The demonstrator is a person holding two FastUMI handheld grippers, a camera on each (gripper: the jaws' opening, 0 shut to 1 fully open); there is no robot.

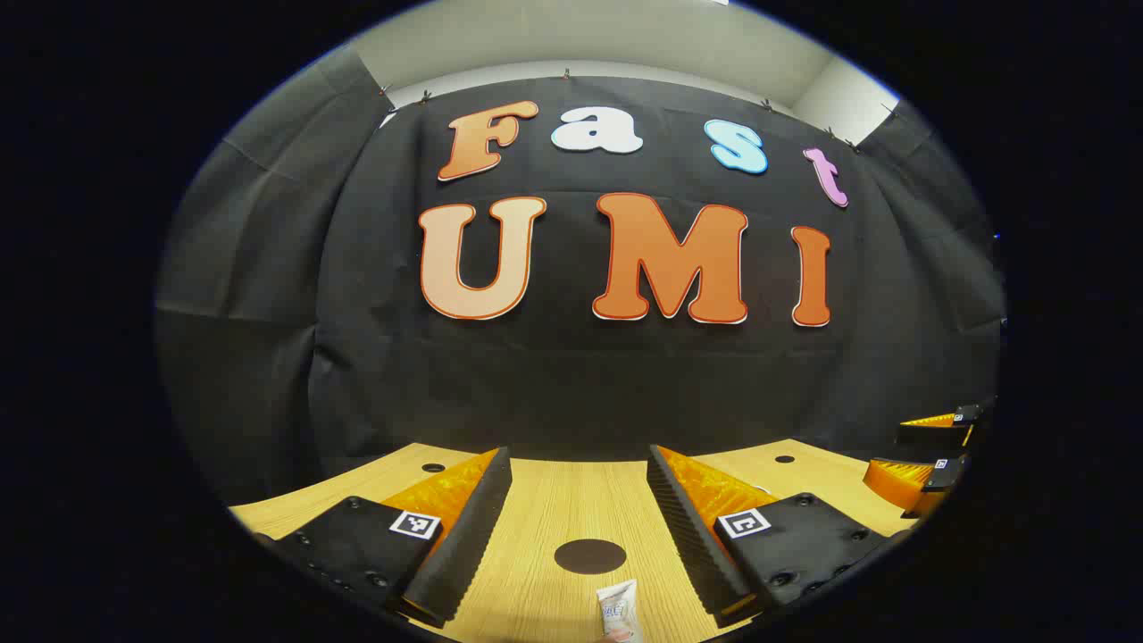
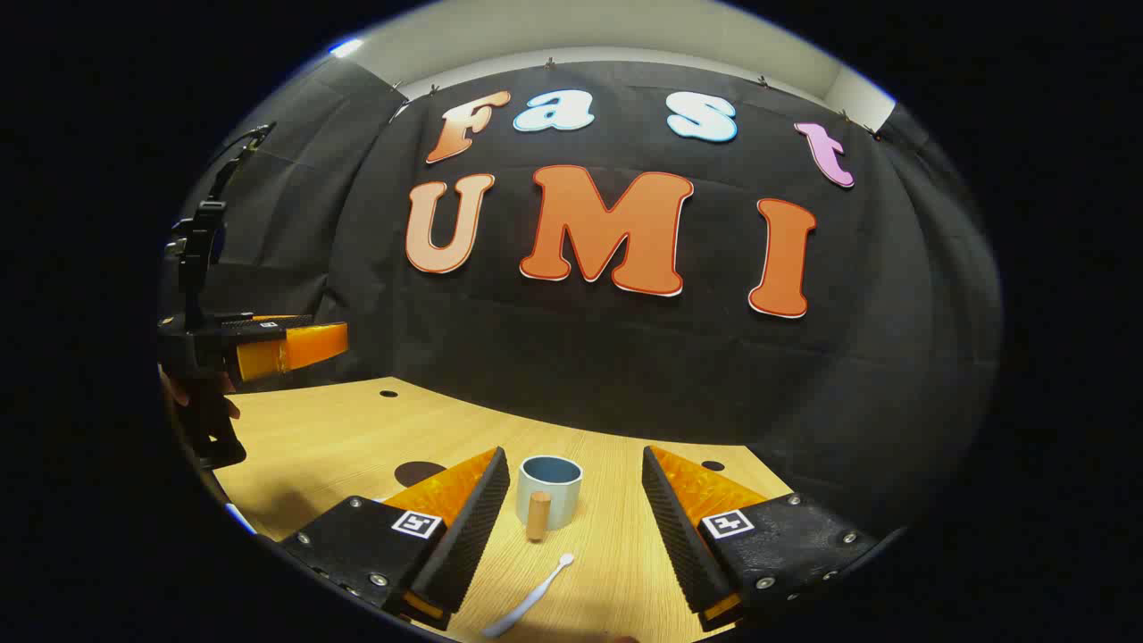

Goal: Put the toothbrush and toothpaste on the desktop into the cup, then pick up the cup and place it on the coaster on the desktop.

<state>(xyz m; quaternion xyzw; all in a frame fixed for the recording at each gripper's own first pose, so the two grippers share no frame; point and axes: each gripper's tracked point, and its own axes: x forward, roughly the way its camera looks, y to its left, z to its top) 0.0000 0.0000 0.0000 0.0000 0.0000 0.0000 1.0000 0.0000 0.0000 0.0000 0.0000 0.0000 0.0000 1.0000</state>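
**Even overhead light, strong fisheye bending**

Both views are sharp and evenly lit from above. A bright ceiling glare shows at the upper left of the right gripper view. The wooden desktop glows warm with soft, faint shadows. Straight lines curve heavily near the edges, where detail darkens.

A black cloth wall hangs across the back of the booth, pinned along its top edge by small clips and falling in soft folds at the left and right of the frame. Above it, at the top of the frame, runs a pale strip of plain wall or ceiling, with what may be a lamp's glare at the upper left in the right gripper view. Below the cloth lies a light wooden worktop, its grain running lengthwise, with small dark round holes near its far edge.
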